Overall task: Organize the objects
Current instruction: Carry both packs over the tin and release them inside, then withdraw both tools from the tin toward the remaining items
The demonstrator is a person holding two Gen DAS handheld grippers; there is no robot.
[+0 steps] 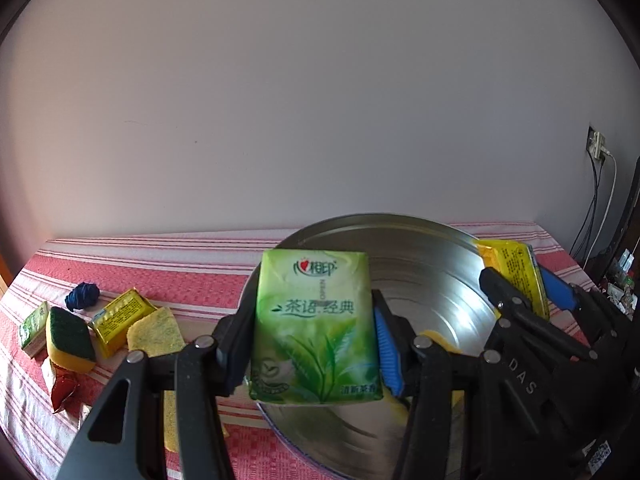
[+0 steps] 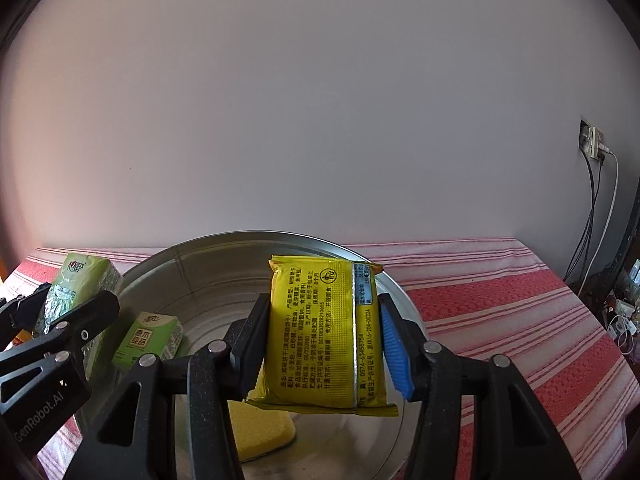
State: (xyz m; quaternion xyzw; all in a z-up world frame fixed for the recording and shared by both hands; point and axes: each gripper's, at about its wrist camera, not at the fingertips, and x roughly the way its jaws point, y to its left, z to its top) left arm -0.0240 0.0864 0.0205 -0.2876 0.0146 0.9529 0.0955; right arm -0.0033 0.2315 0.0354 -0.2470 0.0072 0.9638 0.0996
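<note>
Left wrist view: we are gripping the green tissue pack [image 1: 314, 326] in the left gripper [image 1: 314, 340] jaws, over the metal basin [image 1: 432, 264]. Right wrist view: the right gripper [image 2: 324, 344] jaws are clamping the yellow snack packet [image 2: 320, 332] above the basin; we should be lowering each before releasing, avoiding collision.

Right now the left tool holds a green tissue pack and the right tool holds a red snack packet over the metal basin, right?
Not quite: the snack packet in the right tool is yellow, as the right wrist view shows. The left tool does hold the green tissue pack over the metal basin.
</note>
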